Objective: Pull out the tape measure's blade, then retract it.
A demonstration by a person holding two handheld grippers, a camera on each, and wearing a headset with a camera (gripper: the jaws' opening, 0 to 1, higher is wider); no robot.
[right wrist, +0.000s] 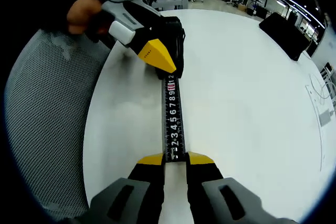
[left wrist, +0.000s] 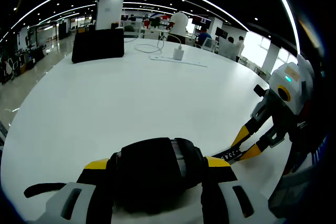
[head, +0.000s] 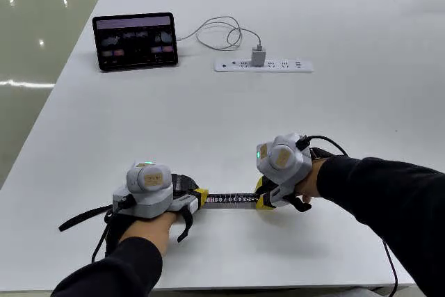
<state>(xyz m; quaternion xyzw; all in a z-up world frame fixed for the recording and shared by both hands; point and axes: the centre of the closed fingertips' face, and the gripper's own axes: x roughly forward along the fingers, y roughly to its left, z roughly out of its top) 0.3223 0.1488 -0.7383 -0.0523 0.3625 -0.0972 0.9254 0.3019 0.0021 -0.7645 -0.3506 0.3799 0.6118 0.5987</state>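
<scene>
- the left gripper sits near the front edge of the white worktop, held by the person's left hand, pointing right.
- its yellow-tipped jaws are clamped on the black case of the tape measure, one jaw on each side; the case rests on the worktop.
- a black strap trails left from that side along the worktop; whether it belongs to the case or the gripper i cannot tell.
- the right gripper is just to the right of the case, pointing left at it, held by the person's right hand.
- its jaws are closed on the free end of the blade, yellow tips pinching it from both sides.
- a short length of blade is out, running straight between the case mouth and the right gripper, low over the worktop, printed face up with black numerals and one red-marked patch near the case.
- the two grippers face each other along the blade, near but apart.
- at the far side of the worktop a dark tablet stands propped with its screen lit.
- right of it lies a white power strip with a white charger plugged in.
- a white cable loops from the charger toward the tablet.
</scene>
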